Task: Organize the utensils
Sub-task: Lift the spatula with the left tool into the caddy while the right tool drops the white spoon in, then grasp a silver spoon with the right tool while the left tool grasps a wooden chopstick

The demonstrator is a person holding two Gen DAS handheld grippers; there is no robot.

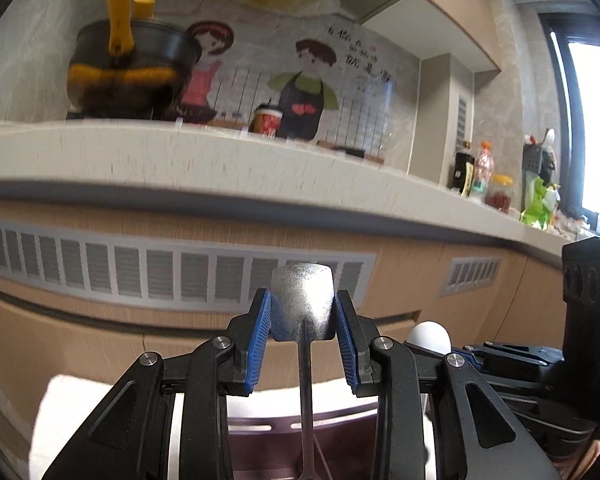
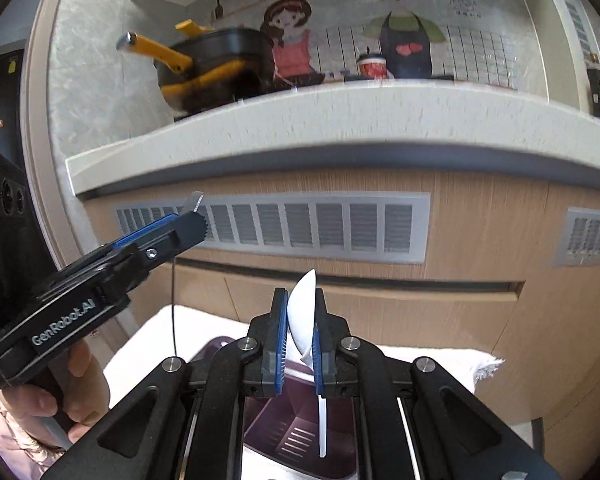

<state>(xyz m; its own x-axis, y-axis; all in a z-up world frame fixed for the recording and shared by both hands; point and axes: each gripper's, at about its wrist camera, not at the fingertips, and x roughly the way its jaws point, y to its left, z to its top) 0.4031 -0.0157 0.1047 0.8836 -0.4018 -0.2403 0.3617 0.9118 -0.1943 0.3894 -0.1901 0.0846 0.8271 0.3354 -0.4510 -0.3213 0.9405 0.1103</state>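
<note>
1. Jaws of the left gripper [image 1: 303,320] clamp the bowl of a metal spoon [image 1: 303,304], low at frame centre, its handle hanging down.
2. Jaws of the right gripper [image 2: 300,332] pinch a white plastic spoon [image 2: 305,312] edge-on, its thin handle pointing down.
3. Below both, a dark purple slotted basket [image 2: 296,436] sits on a white towel [image 2: 148,344]; I cannot tell what it contains.

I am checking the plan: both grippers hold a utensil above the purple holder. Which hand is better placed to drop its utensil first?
Probably right. The right gripper holds the white spoon with its handle hanging directly over the purple holder; the left gripper with the metal spatula looks similarly placed.
</note>
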